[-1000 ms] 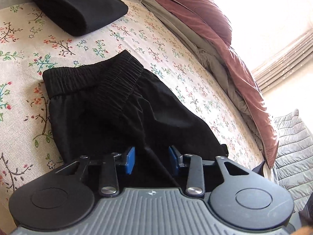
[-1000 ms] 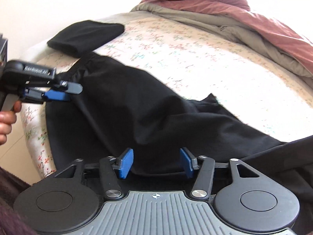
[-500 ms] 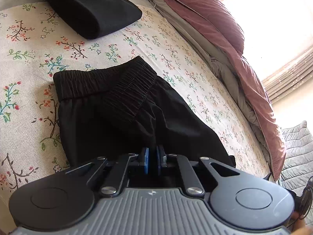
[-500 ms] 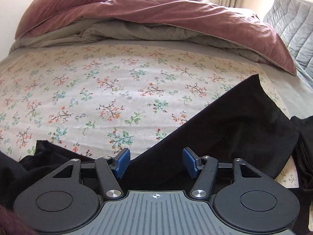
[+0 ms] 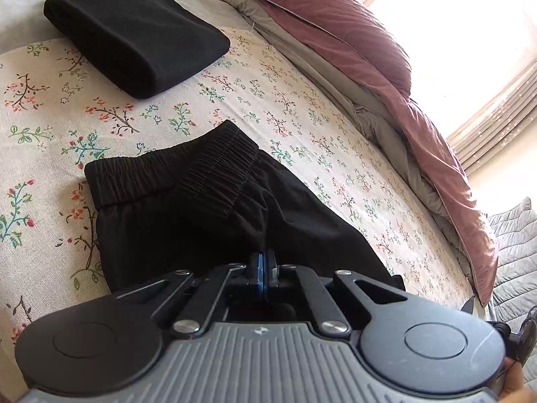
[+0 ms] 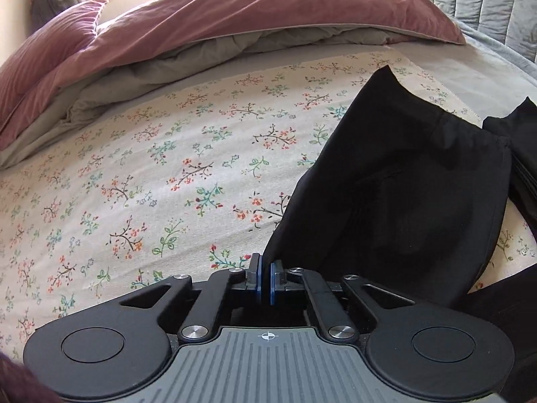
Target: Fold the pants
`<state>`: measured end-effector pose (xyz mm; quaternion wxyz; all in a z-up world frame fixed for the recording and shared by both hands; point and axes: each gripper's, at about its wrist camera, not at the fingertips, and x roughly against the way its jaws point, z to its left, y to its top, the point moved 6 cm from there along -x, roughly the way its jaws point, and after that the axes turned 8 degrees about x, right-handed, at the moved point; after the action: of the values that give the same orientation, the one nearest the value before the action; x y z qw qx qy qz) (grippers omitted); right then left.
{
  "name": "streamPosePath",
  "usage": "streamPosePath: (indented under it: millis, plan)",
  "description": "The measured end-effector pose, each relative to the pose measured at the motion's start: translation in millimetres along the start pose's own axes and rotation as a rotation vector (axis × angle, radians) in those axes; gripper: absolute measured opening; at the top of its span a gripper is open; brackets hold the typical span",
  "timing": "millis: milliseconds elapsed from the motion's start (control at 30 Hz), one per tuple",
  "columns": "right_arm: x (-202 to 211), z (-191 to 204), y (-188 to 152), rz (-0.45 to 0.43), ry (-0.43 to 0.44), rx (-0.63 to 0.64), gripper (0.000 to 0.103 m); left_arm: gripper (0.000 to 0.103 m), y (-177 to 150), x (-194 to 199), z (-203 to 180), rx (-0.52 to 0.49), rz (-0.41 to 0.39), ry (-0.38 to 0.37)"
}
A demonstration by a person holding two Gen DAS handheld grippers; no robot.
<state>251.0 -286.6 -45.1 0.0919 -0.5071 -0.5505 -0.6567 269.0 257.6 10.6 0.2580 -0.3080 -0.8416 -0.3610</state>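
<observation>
Both wrist views skim low across the floral bedsheet (image 5: pixel 302 107).

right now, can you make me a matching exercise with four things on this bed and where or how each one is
Things:
1. pants
2. folded black garment
3. pink duvet
4. left hand-held gripper

States or places:
A. bunched along the far edge of the floral sheet
B. shut on black cloth
C. lying open, elastic waistband showing, one leg end pinched by the right hand-held gripper
D. neat stack beyond the waistband, apart from it

Pairs: 1-C, 2-D, 3-A, 4-B
</observation>
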Motion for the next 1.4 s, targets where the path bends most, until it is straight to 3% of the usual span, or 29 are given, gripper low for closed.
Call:
streamPosePath:
  millis: [267, 367, 533, 700, 867, 1100, 1167, 1233, 1300, 1400]
  plan:
    - [98.3, -36.3, -27.6, -0.178, 0.124, 0.017, 0.000, 0.009, 21.2, 22.6, 3.3, 0.014, -0.067, -0.046]
    - [128.4, -43.3, -62.7, -0.184, 0.182, 0.041, 0.000, 0.009, 18.6, 28.8, 8.7, -0.010, -0.073, -0.021]
    - [156.4, -46.8, -124.3, -0.155, 0.227, 0.105, 0.000, 0.009, 9.2, 32.4, 20.8, -0.103, -0.052, 0.091]
    - [158.2, -47.4, -177.4, -0.101, 0.226, 0.174, 0.000, 0.009, -2.8, 23.9, 34.1, -0.182, -0.003, 0.197]
    - [140.6, -54.1, -208.2, -0.032, 0.229, 0.155, 0.000, 0.009, -9.2, 21.5, 45.8, -0.168, 0.022, 0.240]
    - [141.2, -50.2, -211.4, -0.033, 0.248, 0.193, 0.000, 0.009, 0.5, 42.0, 29.2, -0.228, -0.176, 0.259]
    - [147.4, -48.0, -210.8, -0.051, 0.267, 0.206, 0.000, 0.009, 4.0, 42.6, 30.1, -0.226, -0.200, 0.277]
    - [152.0, -44.7, -209.9, -0.062, 0.283, 0.225, 0.000, 0.009, 5.2, 35.7, 39.0, -0.199, -0.172, 0.330]
    - [150.9, -41.0, -212.1, -0.050, 0.291, 0.247, 0.000, 0.010, 0.6, 21.2, 49.8, -0.179, -0.090, 0.387]
    - [143.1, -41.1, -218.0, -0.016, 0.270, 0.280, 0.002, 0.020, -5.2, 17.1, 51.7, -0.193, -0.056, 0.415]
